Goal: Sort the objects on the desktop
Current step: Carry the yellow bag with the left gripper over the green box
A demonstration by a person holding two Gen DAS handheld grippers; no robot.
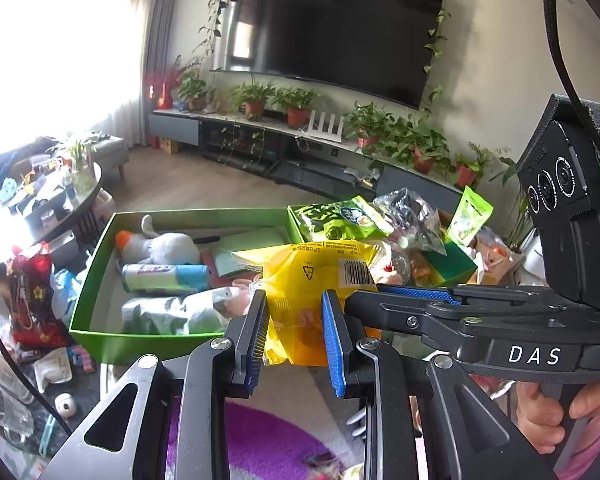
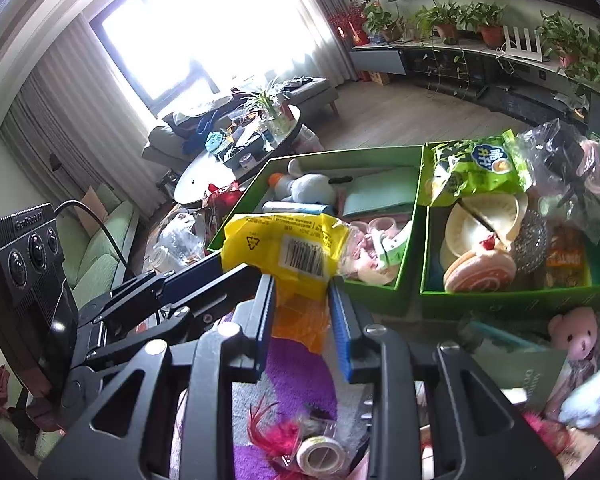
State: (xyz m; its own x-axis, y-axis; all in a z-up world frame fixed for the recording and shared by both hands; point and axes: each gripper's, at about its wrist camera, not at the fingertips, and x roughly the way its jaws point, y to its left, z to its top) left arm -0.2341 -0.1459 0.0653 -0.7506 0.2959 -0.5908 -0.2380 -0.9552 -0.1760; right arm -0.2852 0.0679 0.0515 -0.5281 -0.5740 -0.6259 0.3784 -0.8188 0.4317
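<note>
A yellow snack bag [image 1: 300, 272] with a barcode hangs in the air in front of two green boxes, gripped from both sides. My left gripper [image 1: 294, 304] is shut on its lower part, blue pads pressing the plastic. My right gripper [image 1: 374, 292] reaches in from the right and pinches the bag's edge. In the right wrist view the same yellow bag [image 2: 284, 248] sits between the fingers of my right gripper [image 2: 302, 292], which is shut on it, while my left gripper [image 2: 224, 266] comes in from the left. The bag's orange bottom part is partly hidden behind the fingers.
The left green box [image 1: 100, 320] holds a plush toy [image 1: 168, 246] and rolled packs. The right green box [image 2: 500, 300] is piled with a green snack bag [image 2: 476, 172], a clear bag and round items. A purple rug [image 2: 296, 372], a tape roll [image 2: 320, 454] and a pink bear [image 2: 580, 338] lie below.
</note>
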